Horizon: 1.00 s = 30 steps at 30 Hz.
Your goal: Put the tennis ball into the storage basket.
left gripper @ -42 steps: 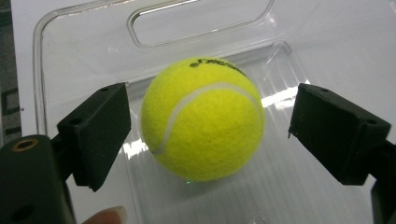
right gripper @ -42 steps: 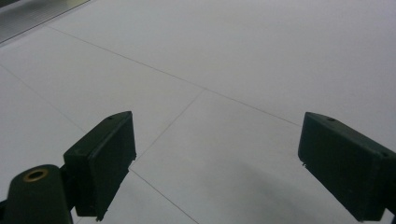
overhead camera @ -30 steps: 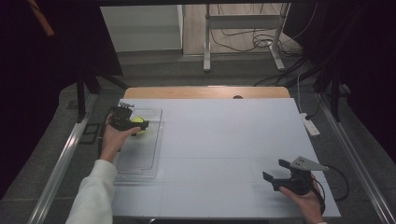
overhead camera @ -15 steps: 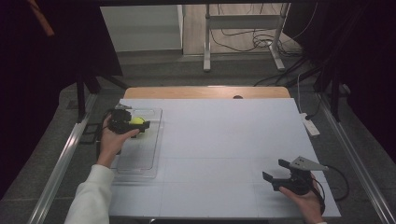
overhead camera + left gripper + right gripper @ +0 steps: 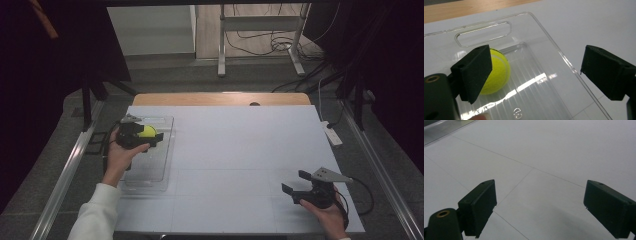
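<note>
A yellow-green tennis ball (image 5: pixel 496 75) lies in the far end of a clear plastic tray (image 5: pixel 554 82), close below the tray's handle slot. My left gripper (image 5: pixel 536 72) hovers over the tray with its jaws wide open. The ball sits beyond the left jaw, partly hidden by it, and neither pad touches it. From above, the left gripper (image 5: pixel 141 140) is at the tray's (image 5: pixel 150 167) far end beside the ball (image 5: pixel 147 131). My right gripper (image 5: pixel 295 182) rests near the table's front right corner. It stands open (image 5: pixel 539 207) over bare white tabletop.
The white tabletop (image 5: pixel 240 150) stretches between the two hands. A white power strip (image 5: pixel 332 134) lies at the right edge. Metal rails run along both sides of the table, and a wooden strip (image 5: pixel 220 99) borders the far edge.
My left gripper has drawn back a little toward the near side of the tray, with its jaws open. The ball has stayed in place. The right hand has not moved.
</note>
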Each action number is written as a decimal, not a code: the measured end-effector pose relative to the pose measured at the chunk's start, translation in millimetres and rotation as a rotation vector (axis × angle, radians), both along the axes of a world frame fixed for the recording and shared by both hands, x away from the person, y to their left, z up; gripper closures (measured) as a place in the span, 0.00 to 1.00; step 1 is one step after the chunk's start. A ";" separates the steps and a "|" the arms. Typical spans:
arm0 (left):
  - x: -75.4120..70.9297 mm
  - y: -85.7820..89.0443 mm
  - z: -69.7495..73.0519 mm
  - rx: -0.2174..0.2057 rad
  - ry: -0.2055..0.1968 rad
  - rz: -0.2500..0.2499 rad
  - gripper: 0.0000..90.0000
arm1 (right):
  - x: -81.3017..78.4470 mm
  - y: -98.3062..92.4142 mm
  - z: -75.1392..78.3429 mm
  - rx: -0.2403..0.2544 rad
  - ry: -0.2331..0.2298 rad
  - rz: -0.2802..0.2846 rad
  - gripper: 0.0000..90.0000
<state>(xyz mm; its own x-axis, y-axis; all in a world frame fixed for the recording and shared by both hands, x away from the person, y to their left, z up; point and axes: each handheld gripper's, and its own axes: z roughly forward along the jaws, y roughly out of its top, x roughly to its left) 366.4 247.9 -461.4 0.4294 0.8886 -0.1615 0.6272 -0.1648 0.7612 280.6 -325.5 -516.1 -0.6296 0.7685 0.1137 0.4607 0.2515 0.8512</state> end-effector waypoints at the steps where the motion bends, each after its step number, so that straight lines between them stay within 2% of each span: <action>1: -1.7 -0.7 0.2 -0.004 -0.003 -0.001 0.12 | -0.1 0.1 0.1 0.000 0.000 -0.001 0.12; 12: -22.1 -5.6 2.0 -0.032 -0.032 -0.030 0.12 | -2.0 0.0 0.0 -0.006 0.000 0.001 0.13; 14: -27.7 -6.6 2.1 -0.051 -0.040 -0.041 0.12 | -2.2 -0.6 -0.5 -0.007 0.004 0.000 0.13; 24: -57.2 -16.5 -1.3 -0.058 -0.075 -0.097 0.12 | -4.3 0.3 1.3 -0.012 -0.001 -0.001 0.13; 30: -70.7 -19.4 -3.3 -0.078 -0.082 -0.120 0.12 | -4.8 0.5 1.7 -0.012 -0.001 -0.003 0.12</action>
